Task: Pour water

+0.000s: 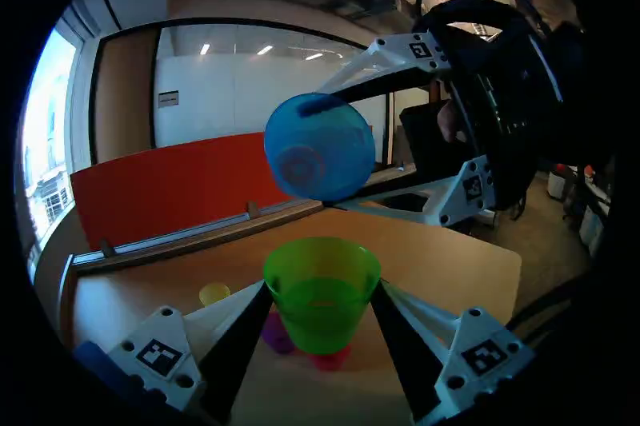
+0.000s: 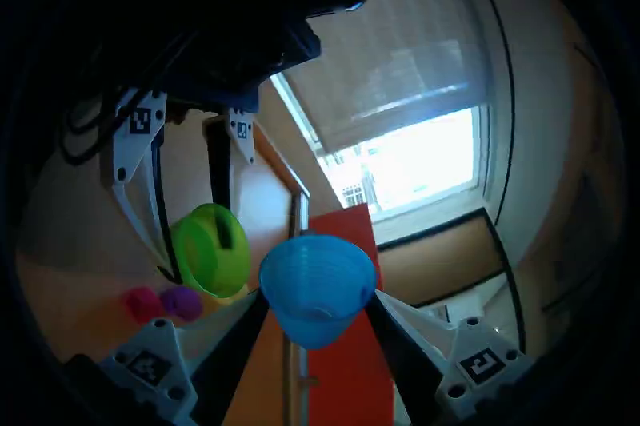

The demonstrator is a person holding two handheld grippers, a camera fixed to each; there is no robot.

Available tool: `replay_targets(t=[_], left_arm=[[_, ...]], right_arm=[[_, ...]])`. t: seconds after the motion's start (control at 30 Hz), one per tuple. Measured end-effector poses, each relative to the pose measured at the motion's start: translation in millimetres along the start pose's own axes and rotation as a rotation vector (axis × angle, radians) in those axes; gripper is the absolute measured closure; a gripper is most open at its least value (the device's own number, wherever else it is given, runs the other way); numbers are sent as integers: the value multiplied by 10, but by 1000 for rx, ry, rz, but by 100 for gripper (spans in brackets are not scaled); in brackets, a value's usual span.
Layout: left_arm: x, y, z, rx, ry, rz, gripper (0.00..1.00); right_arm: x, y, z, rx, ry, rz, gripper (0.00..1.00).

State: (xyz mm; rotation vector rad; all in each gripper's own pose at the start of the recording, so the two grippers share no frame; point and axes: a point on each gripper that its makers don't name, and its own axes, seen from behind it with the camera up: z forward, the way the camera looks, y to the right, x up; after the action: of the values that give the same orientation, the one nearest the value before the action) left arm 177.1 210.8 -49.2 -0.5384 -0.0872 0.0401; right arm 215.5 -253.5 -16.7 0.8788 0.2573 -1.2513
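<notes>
The green cup (image 1: 322, 310) is clamped upright in the left gripper (image 1: 320, 292), above the desk (image 1: 456, 258). The blue cup (image 1: 318, 146) is clenched in the right gripper (image 2: 317, 298), held higher and tipped toward it. Both are judged light, thin plastic, easily squashed and slippery when wet. A gentle mid-wall hold is advised.

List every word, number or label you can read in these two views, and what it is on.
No text here can be read.
The wall sign: too small and blurred to read.
The coded markers on the gripper fingers: black-and-white patterns, no letters.
The green cup and blue cup: no print visible.
</notes>
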Motion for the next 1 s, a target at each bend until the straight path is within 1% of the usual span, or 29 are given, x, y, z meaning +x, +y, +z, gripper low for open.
replay_targets(t=[0.1, 0.2, 0.43, 0.63, 0.83, 1.0], left_arm=[[-13, -12, -6, 3, -2, 0, 16], [-23, -26, -17, 8, -4, 0, 15], [-48, -47, -27, 10, -11, 1, 15], [-60, -68, -34, 15, -13, -1, 16], [-89, -88, -45, 18, -18, -1, 16], [-114, -114, -57, 22, -22, -2, 15]], right_arm=[[-42, -23, -4, 3, -4, 63, 12], [-85, -45, -10, -2, -9, 144, 11], [-168, -112, -12, -22, -9, 370, 11], [-272, -173, -19, -41, -21, 540, 11], [-381, -257, -40, -56, -34, 675, 11], [-476, -326, -54, -59, -51, 770, 11]])
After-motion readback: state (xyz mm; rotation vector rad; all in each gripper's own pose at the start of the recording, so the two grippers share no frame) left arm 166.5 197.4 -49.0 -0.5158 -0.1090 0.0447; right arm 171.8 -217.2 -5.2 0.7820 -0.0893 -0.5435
